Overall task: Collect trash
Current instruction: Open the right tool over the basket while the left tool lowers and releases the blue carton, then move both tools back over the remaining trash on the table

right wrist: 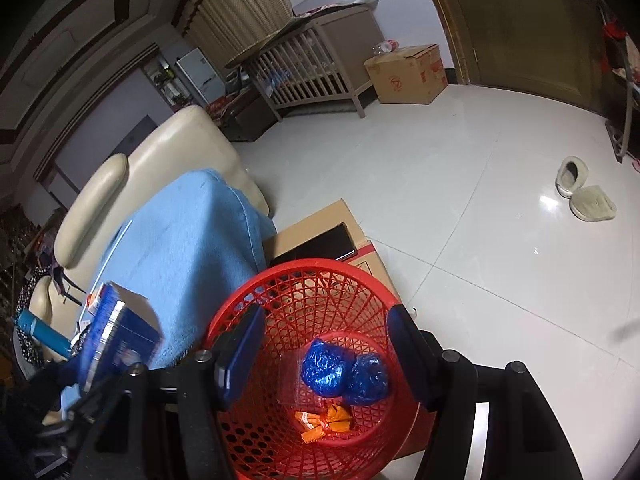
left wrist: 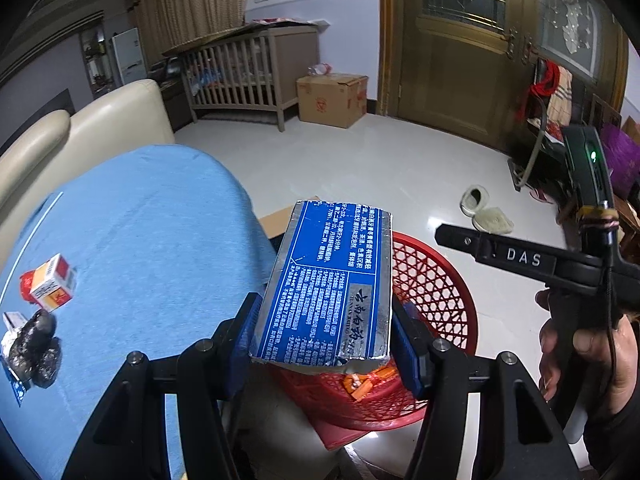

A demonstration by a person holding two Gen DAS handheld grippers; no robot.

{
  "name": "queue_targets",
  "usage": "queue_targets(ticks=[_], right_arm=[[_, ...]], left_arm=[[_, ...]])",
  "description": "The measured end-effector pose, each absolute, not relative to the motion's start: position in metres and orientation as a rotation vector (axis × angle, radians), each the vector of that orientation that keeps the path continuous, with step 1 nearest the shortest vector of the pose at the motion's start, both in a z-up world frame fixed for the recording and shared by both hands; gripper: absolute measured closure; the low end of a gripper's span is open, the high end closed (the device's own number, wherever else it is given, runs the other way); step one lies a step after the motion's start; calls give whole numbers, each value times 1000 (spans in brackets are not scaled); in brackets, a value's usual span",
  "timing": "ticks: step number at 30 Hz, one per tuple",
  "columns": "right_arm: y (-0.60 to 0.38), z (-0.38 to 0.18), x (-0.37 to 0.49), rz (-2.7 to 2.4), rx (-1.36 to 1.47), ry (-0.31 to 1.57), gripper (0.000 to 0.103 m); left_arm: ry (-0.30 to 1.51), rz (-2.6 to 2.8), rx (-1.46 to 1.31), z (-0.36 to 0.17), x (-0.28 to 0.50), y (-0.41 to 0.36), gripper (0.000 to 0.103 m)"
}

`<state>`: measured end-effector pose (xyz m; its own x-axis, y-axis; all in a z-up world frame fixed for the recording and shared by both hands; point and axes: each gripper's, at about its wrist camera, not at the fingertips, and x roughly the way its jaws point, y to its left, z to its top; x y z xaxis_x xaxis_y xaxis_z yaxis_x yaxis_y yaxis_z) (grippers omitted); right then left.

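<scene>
My left gripper (left wrist: 324, 308) is shut on a blue and silver carton (left wrist: 324, 276), its blue pads pressing both long sides, above the near rim of a red mesh basket (left wrist: 436, 280). In the right wrist view that carton (right wrist: 120, 328) shows blurred at the left. My right gripper (right wrist: 326, 316) stands open over the red basket (right wrist: 280, 280) with nothing between its pads. Inside lie two crumpled blue bags (right wrist: 344, 374) and orange wrappers (right wrist: 324, 420). On the blue cloth (left wrist: 152, 240) remain an orange and white box (left wrist: 54, 284) and a black crumpled bag (left wrist: 36, 344).
The basket stands on a flat cardboard box (right wrist: 320, 228) with a dark phone (right wrist: 320, 244) on it. A cream sofa (right wrist: 172, 148) backs the cloth. Slippers (right wrist: 584, 192) lie on the white tiles; a crib (left wrist: 248, 76) and a carton (left wrist: 332, 100) stand by the far wall.
</scene>
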<state>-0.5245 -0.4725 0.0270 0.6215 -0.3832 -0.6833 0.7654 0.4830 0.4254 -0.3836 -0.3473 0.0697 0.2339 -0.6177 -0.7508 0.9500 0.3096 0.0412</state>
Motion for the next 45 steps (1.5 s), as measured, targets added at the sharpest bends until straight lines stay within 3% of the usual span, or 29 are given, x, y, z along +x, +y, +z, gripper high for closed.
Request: queue_targets(ticks=[15, 18, 22, 45], right_arm=[[-480, 34, -537, -778, 808, 502, 33], [-482, 38, -540, -784, 810, 491, 33], [-482, 42, -540, -785, 809, 485, 33], [-423, 75, -451, -647, 638, 593, 31]], left_arm=[[767, -1174, 629, 46, -393, -377, 38], [775, -1169, 662, 40, -397, -382, 29], [780, -1149, 683, 37, -395, -382, 29], [756, -930, 491, 70, -317, -304, 29]])
